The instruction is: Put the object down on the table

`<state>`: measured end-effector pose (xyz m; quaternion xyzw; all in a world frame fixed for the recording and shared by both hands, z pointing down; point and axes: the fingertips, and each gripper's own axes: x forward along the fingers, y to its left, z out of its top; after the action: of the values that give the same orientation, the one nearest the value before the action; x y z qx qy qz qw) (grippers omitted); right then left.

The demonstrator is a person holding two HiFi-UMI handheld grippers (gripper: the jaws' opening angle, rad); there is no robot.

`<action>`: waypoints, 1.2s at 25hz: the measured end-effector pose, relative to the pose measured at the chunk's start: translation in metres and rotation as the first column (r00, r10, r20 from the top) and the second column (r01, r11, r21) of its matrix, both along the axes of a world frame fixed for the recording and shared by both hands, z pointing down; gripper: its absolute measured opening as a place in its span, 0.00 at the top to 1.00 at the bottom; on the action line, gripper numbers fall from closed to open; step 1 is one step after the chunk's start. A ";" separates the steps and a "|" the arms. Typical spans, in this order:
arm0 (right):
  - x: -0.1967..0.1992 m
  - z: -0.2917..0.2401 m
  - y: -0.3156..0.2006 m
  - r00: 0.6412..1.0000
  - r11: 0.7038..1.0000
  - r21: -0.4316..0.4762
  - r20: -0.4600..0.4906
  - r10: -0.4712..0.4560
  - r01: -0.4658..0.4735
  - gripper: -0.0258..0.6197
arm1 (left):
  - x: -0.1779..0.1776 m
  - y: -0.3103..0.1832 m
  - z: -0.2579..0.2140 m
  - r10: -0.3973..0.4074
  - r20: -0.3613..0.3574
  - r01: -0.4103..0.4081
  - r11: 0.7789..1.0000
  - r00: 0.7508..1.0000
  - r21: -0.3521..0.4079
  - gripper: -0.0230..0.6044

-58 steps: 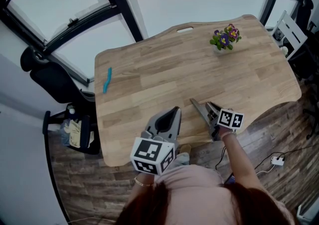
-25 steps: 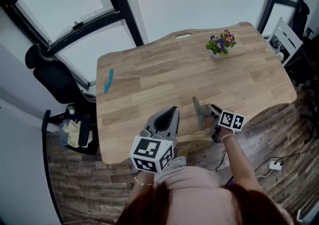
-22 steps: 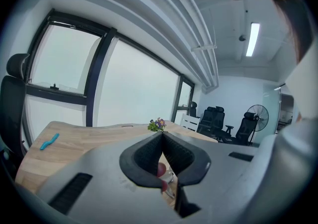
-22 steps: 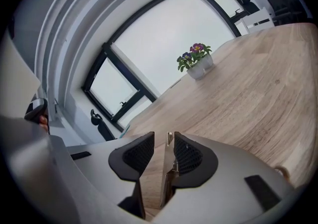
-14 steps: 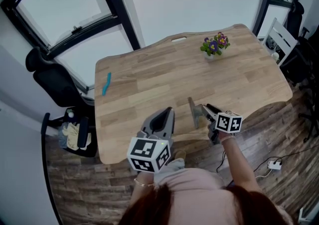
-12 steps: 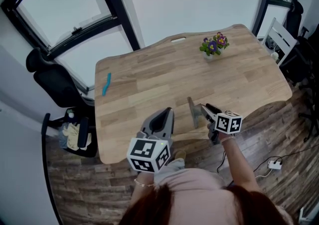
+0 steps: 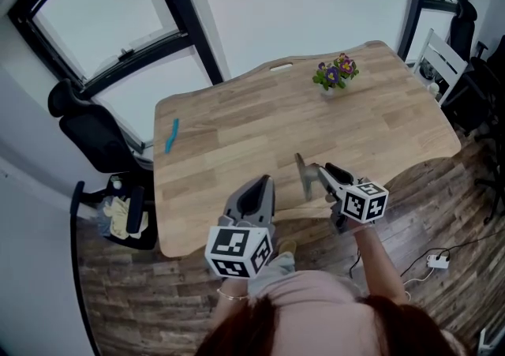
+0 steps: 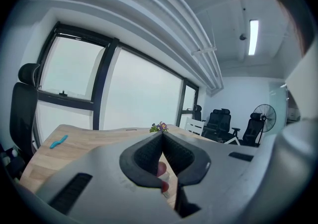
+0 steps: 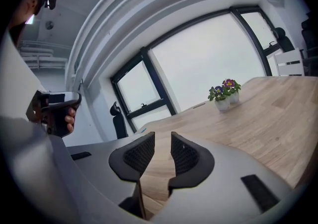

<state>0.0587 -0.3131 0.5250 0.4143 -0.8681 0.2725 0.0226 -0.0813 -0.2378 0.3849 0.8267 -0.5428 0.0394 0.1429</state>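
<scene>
In the head view, the wooden tabletop (image 7: 260, 118) carries a slim blue object (image 7: 171, 135), which lies flat near the left edge. A small flower pot (image 7: 334, 75) stands at the far side. Both are well apart from the grippers. The left hand-held gripper (image 7: 265, 181) hangs over the near edge of the tabletop with its jaws together. The right hand-held gripper (image 7: 314, 169) is beside it, also over the near edge, with its jaws a little apart. A black office chair (image 7: 88, 132) stands on the floor to the left of the tabletop.

In the left gripper view, the two jaws of the left hand-held gripper (image 8: 161, 138) meet at their tips and clamp no object. The blue object (image 8: 58, 141) lies far to the left on the tabletop (image 8: 84, 141), and the flower pot (image 8: 159, 127) shows just above the jaw tips.

In the right gripper view, the jaws of the right hand-held gripper (image 9: 162, 141) stand apart with a narrow gap, and only the bare wood of the tabletop (image 9: 258, 113) shows through it. The flower pot (image 9: 224, 94) stands upright further back on the right.
</scene>
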 end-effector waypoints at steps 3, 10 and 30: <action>0.000 -0.020 0.009 1.000 0.999 0.045 -0.003 -0.011 0.011 0.82 | 0.000 0.004 -0.002 -0.022 0.003 0.022 1.000 1.000 0.005 0.96; 0.001 -0.059 0.032 0.999 0.988 0.151 -0.023 -0.030 0.033 0.87 | 0.004 0.013 -0.006 -0.030 0.017 0.029 0.999 0.999 0.021 0.96; 0.010 -0.127 0.085 0.989 0.928 0.358 -0.136 -0.055 0.101 0.96 | 0.035 0.043 -0.014 0.002 0.047 -0.005 0.997 0.999 0.073 0.96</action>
<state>0.0688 -0.2284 0.3982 0.3925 -0.9162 0.0799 0.0102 -0.0459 -0.1946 0.3705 0.8311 -0.5458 0.0391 0.0995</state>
